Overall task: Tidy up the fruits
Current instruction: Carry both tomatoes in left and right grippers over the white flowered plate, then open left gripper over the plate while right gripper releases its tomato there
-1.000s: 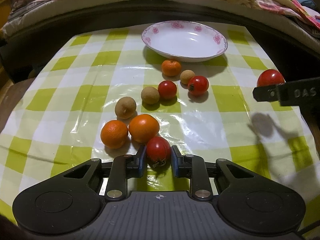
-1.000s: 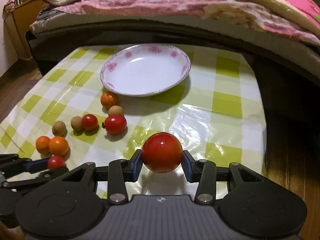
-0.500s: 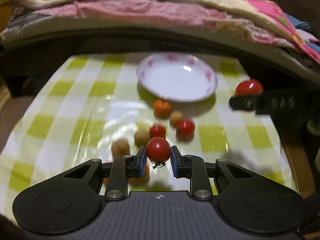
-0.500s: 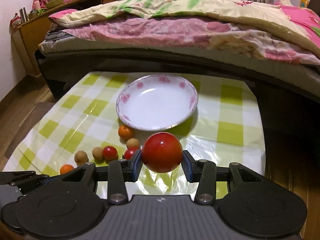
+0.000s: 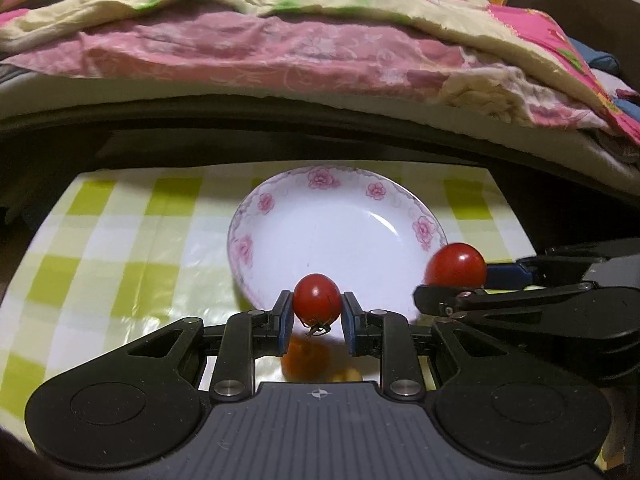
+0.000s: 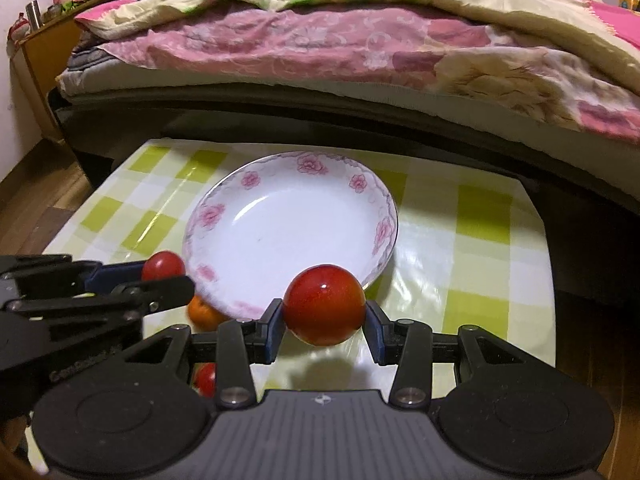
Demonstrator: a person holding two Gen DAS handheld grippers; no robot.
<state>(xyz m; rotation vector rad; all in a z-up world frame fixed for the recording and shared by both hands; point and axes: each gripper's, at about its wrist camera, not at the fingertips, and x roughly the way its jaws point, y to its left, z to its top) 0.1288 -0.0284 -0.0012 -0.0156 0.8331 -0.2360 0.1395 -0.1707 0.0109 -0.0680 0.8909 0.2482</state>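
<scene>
Two tomatoes carried to the plate

The small tomato (image 5: 317, 299), clamped in the left hand-held gripper (image 5: 316, 314), and the larger tomato (image 6: 323, 304), clamped in the right hand-held gripper (image 6: 324, 320), hang at the near rim of the empty flowered plate (image 6: 256, 236), mid-frame; lower each well inside before releasing, or they may roll off.

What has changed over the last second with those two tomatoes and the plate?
Both grippers carried their tomatoes up off the table toward the plate. The left gripper grips the small tomato, the right gripper the large tomato, as before. The plate stays empty.
</scene>
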